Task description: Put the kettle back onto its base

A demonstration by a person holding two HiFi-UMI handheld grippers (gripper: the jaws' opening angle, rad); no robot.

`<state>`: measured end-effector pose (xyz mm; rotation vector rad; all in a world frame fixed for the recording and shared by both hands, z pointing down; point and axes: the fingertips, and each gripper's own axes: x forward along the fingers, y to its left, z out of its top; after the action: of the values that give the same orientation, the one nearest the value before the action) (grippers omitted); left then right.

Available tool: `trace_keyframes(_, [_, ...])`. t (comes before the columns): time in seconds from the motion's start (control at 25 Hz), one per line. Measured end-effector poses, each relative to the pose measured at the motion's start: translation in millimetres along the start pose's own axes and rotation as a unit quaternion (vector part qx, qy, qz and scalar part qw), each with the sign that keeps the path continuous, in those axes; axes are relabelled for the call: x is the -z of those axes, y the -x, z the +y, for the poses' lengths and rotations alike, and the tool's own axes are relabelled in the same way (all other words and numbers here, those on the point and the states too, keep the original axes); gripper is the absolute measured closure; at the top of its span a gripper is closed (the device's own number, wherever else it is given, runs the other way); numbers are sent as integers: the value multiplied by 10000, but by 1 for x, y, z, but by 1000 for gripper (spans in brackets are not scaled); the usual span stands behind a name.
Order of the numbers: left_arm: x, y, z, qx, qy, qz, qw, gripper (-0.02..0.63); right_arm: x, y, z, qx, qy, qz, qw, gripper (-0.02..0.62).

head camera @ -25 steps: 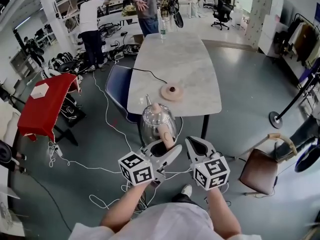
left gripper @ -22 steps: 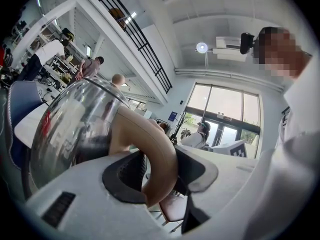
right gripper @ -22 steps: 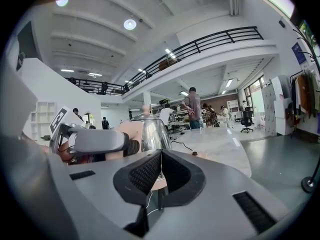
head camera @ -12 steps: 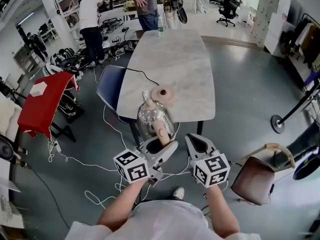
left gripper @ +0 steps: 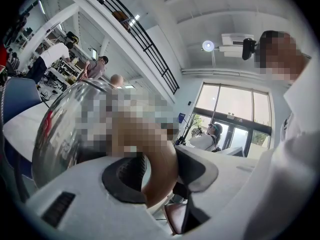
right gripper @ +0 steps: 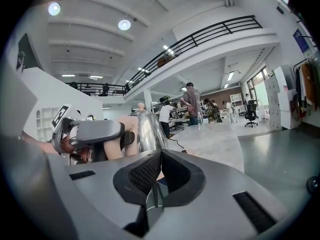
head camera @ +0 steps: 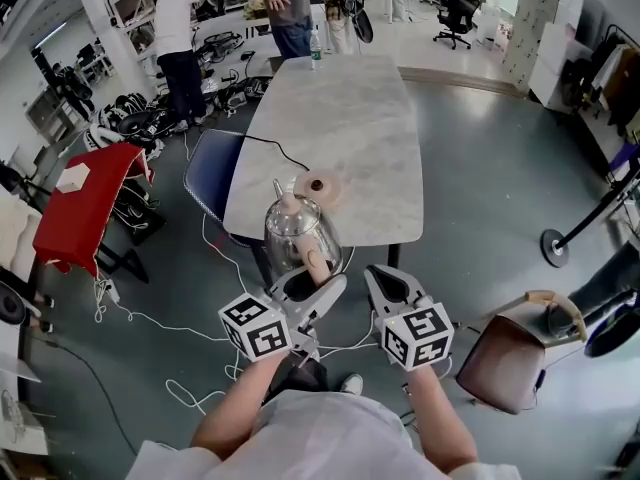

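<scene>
Right gripper: jaws pressed together, empty, pointing level beside the left one.
Left gripper: clenched on the kettle's tan handle, pointing level.
Kettle: polished steel dome, tan lid knob, thin spout; upright at the bench's near edge.
Base: round, tan, corded; on the bench just beyond the kettle.

The kettle is mirror-bright silver with a tan handle and knob. Its base, at twelve o'clock from it, is pale tan with a dark centre. The table is white marble, veined grey. The left gripper and right gripper are light grey with black ribbed pads (their cubes: white with black square markers). From the kettle, a red table lies at nine o'clock, a navy chair at ten and a brown chair at four.
</scene>
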<state>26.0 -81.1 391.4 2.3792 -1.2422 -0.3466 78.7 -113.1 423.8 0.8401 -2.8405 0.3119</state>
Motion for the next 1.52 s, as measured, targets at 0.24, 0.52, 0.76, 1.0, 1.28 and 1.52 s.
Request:
trace_keyframes(0.24, [-5, -11, 22, 52, 43, 5, 10000, 430, 3, -16, -10, 61, 47, 110, 9999, 591])
trace_keyframes(0.52, [-15, -43, 52, 249, 30, 88, 9996, 428, -7, -43, -39, 202, 91, 154, 9996, 591])
trace_keyframes(0.76, [-28, -61, 82, 400, -4, 205, 9990, 426, -18, -81, -53, 250, 106, 185, 9995, 591])
trace_keyframes(1.0, [-35, -70, 119, 505, -56, 380, 9980, 426, -21, -117, -61, 324, 55, 199, 9993, 591])
trace_keyframes(1.28, [-42, -74, 160, 723, -70, 586, 9956, 425, -27, -157, -64, 450, 14, 194, 9988, 591])
trace_keyframes(1.52, [-47, -83, 185, 889, -40, 682, 9937, 425, -26, -177, -70, 639, -27, 264, 9976, 591])
